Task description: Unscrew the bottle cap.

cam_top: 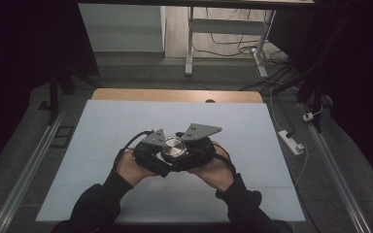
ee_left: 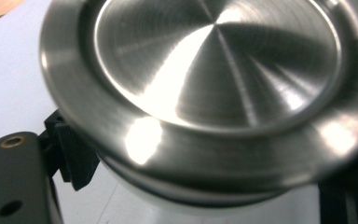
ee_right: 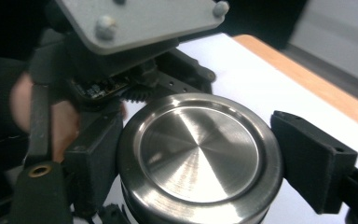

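Observation:
A round container with a brushed steel lid [cam_top: 173,148] is held above the white tabletop [cam_top: 126,121], between both grippers. My left gripper [cam_top: 161,156] comes in from the left and is shut on the container just under the lid's rim [ee_left: 205,154]. Its black left pad [ee_left: 74,161] touches there. My right gripper [cam_top: 187,154] comes in from the right. Its two black fingers [ee_right: 310,161] press on opposite sides of the steel lid [ee_right: 198,151]. The left gripper's grey plate [ee_right: 135,21] and a hand [ee_right: 21,100] sit just behind the lid.
A wooden strip [cam_top: 175,95] runs along the table's far edge. Behind it are a desk frame [cam_top: 190,43] and loose cables on the floor. A white power strip [cam_top: 291,141] lies right of the table. Metal rails [cam_top: 26,172] flank both sides.

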Motion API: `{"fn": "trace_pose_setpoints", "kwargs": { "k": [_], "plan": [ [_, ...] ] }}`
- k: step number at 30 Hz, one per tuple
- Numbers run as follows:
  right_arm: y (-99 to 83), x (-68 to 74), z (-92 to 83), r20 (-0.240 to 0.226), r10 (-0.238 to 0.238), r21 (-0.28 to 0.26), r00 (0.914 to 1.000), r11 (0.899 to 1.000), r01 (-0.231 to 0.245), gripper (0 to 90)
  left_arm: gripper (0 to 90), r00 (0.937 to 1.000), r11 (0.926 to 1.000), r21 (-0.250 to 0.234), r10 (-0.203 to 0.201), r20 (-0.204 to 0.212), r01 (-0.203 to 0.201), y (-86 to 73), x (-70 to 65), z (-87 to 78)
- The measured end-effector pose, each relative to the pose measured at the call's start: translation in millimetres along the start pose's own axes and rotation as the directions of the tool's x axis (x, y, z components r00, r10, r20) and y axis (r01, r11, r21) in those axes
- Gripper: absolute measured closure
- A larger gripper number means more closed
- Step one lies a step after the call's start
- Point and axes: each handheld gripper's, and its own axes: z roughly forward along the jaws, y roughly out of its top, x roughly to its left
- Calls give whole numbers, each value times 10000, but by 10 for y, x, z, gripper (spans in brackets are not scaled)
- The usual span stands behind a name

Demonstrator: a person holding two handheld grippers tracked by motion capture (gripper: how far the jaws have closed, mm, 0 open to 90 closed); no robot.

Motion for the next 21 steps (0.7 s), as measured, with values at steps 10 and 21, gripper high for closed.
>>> {"fn": "trace_pose_setpoints", "kwargs": {
  "k": [10, 21],
  "plan": [
    [-149, -305, -104, -4238, -1116, -1229, 8988, 9903, 650, 192, 152, 9769, 9934, -206, 1150, 1801, -1131, 18, -79, -9],
    [-23, -242, -219, -1477, -235, -311, 9888, 9993, 191, 26, 152, 9999, 9999, -129, 81, 93, -80, -10, 6, -58]
  ]
}}
